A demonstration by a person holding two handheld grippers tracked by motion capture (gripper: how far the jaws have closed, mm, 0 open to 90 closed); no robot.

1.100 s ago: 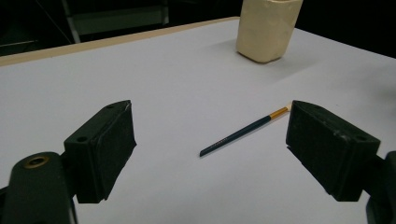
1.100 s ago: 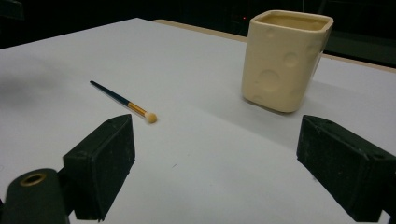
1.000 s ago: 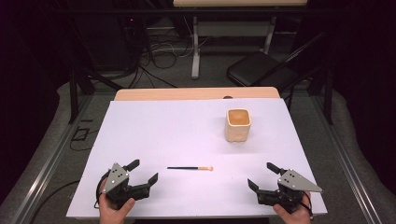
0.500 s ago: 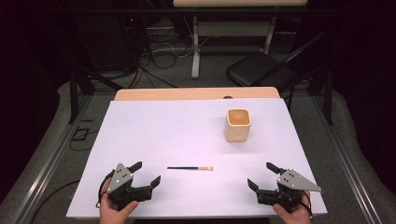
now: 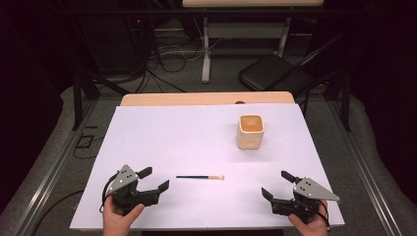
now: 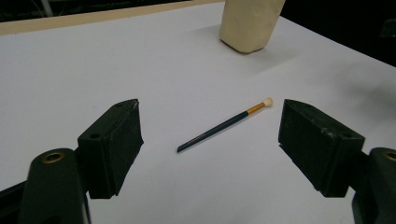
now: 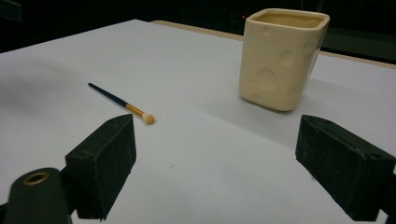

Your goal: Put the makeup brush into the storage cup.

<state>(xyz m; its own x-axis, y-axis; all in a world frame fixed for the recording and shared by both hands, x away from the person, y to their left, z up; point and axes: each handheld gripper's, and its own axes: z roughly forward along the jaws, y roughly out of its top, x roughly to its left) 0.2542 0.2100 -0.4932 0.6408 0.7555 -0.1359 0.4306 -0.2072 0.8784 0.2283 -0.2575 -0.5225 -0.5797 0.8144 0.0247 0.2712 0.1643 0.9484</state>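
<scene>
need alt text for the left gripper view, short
A thin dark-handled brush with a gold ferrule and pale tip lies flat on the white table, seen between the open black jaws of the left claw, which touch nothing. A cream square cup stands farther off at the top.

Right tool [image 7: 215,163] jaws wide apart, brush [image 7: 122,104] flat, cream cup [image 7: 280,58] upright
</scene>
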